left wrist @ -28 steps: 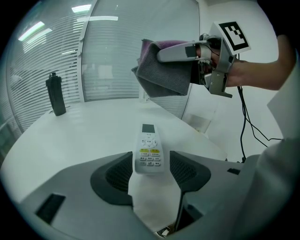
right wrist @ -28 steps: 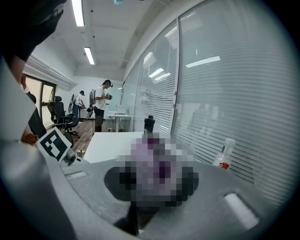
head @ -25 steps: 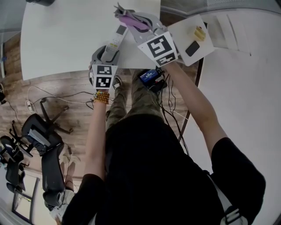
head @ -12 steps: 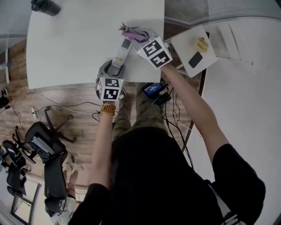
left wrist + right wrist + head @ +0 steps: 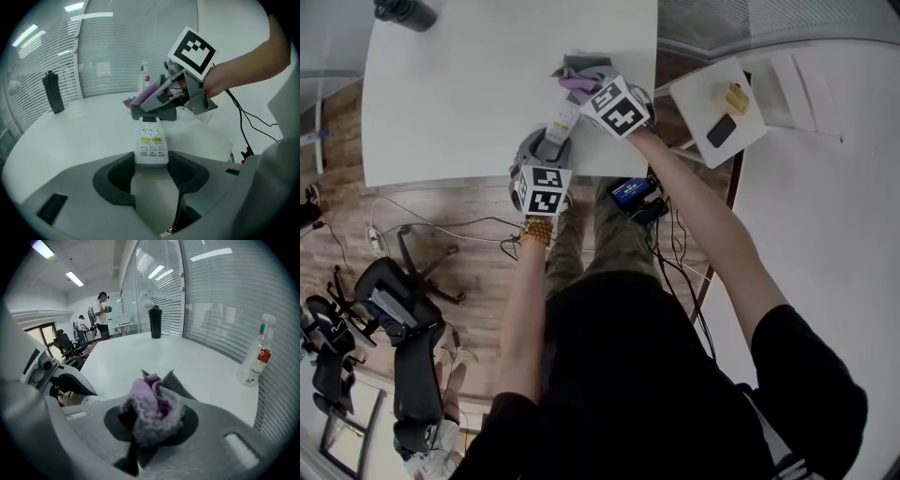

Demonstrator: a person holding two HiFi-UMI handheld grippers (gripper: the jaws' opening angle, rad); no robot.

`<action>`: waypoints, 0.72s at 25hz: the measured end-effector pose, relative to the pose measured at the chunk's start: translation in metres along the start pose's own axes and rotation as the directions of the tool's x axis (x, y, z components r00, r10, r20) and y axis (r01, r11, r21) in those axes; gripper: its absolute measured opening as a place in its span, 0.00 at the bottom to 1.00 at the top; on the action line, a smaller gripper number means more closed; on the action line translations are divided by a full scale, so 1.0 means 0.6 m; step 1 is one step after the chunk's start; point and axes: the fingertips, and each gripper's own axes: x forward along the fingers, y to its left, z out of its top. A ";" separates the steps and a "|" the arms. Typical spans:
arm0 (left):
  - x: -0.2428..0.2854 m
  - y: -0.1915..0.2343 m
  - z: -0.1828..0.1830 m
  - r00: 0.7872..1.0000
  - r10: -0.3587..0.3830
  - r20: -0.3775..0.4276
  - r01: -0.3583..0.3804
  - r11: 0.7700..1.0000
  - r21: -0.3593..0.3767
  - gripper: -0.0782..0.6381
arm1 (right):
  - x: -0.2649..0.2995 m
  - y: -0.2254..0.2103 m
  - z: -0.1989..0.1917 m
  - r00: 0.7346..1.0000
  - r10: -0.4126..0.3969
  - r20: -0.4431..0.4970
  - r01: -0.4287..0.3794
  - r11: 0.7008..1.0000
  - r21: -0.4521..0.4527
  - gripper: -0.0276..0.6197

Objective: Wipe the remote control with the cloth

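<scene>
Wiping seems about to start: the left gripper's (image 5: 151,165) jaws have just been closing on the remote control (image 5: 151,140) on the surface (image 5: 459,84), upper middle, while the right gripper's (image 5: 152,425) jaws pinch the cloth (image 5: 151,404), which should next rub it.

You work in bright, even light from ceiling strips (image 5: 75,278); your white desk (image 5: 469,84) washes out nearly blank. Both hand-held cameras bulge everything toward dark corners, and the near cloth (image 5: 152,408) looks soft.
</scene>
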 end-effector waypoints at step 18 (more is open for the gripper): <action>0.005 0.000 -0.001 1.000 0.004 0.002 -0.004 1.000 0.017 0.43 | 0.010 0.101 -0.008 0.990 0.125 -0.067 -0.131 0.986 -0.101 0.13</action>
